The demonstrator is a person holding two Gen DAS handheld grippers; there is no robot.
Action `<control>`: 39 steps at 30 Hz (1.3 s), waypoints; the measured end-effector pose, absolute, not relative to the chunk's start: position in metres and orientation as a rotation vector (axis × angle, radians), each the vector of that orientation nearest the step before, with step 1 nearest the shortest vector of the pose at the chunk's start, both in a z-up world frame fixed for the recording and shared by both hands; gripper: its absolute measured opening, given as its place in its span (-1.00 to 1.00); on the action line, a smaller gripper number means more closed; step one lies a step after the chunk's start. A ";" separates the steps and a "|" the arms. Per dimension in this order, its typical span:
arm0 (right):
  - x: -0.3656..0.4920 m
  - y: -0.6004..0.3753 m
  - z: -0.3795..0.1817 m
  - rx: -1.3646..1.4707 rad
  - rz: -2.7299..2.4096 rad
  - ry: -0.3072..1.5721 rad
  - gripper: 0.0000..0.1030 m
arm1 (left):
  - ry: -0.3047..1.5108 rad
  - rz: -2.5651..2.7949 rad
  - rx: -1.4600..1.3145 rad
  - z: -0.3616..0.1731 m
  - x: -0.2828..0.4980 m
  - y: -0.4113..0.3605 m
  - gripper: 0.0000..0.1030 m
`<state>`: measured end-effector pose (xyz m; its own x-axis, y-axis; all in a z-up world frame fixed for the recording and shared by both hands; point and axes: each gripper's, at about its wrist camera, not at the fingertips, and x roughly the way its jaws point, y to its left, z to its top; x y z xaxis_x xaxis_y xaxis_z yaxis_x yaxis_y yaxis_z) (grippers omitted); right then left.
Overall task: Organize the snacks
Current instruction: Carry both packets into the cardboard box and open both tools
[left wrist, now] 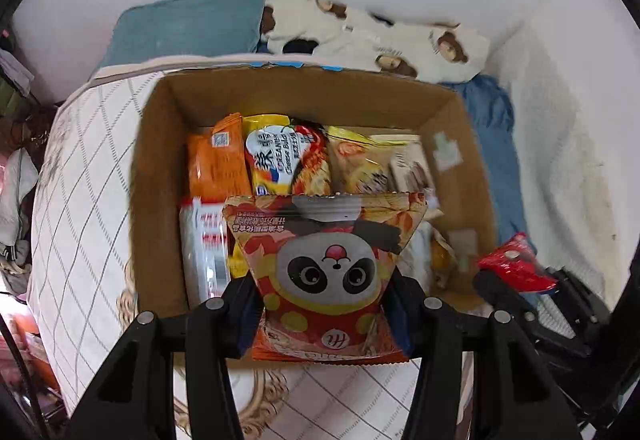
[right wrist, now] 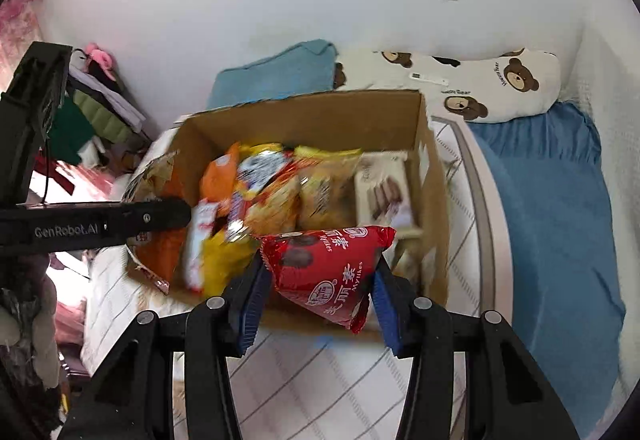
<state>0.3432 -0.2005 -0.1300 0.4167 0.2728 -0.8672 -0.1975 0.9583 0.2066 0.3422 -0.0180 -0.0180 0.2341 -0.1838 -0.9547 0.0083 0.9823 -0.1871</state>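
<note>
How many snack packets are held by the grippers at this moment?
2. The panda packet sits in the left gripper; the red Mylikes packet sits in the right gripper. Both are above the cardboard box.

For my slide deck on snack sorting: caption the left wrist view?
Left hand-held gripper holds a panda snack bag above a snack-filled cardboard box.

Both wrist views overlook one snack box [left wrist: 472,176] closely.

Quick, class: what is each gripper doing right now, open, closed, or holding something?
Left gripper: closed on the panda snack bag.
Right gripper: closed on the red snack bag.
</note>
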 end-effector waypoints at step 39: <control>0.402 -0.179 -0.190 -0.041 0.142 1.343 0.93 | 1.411 0.053 -0.163 -0.061 0.343 0.029 0.89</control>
<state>0.4021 -0.1792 -0.1900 0.2182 0.0788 -0.9727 -0.1257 0.9907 0.0520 0.3427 0.0292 -0.0608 0.1600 -0.0606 -0.9853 -0.1338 0.9876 -0.0825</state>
